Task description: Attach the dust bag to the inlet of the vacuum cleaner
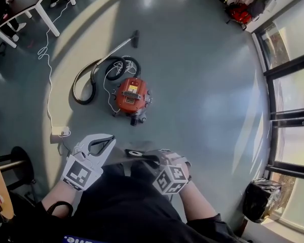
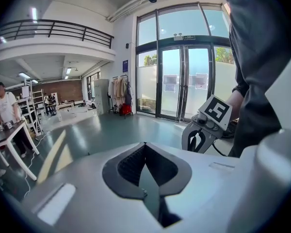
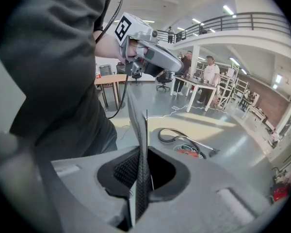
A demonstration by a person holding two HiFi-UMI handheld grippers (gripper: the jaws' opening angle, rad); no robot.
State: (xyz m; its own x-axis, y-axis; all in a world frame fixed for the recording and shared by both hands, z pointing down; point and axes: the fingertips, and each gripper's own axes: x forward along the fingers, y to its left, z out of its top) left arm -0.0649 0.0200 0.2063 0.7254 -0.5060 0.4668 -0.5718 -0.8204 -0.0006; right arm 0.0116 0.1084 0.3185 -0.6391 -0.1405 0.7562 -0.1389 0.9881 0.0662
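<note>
Evidently the carry step: the right hand-held gripper (image 1: 152,159) clamps the dust bag (image 1: 135,153), the left hand-held gripper (image 1: 107,139) is closed empty, and next the bag must reach the vacuum cleaner (image 1: 131,96), well apart.

Floor (image 1: 202,75): smooth, grey-blue, glossy, streaked with sunlight.
Vacuum cleaner (image 1: 131,96): red canister standing near the middle.
Hose (image 1: 83,103): dark loop lying left of the canister.
Nozzle (image 1: 135,38): flat on the floor, beyond the canister.
Cable (image 1: 49,90): white, trailing to a white power block (image 1: 60,131).
Table (image 1: 40,4): white legs, upper left.
</note>
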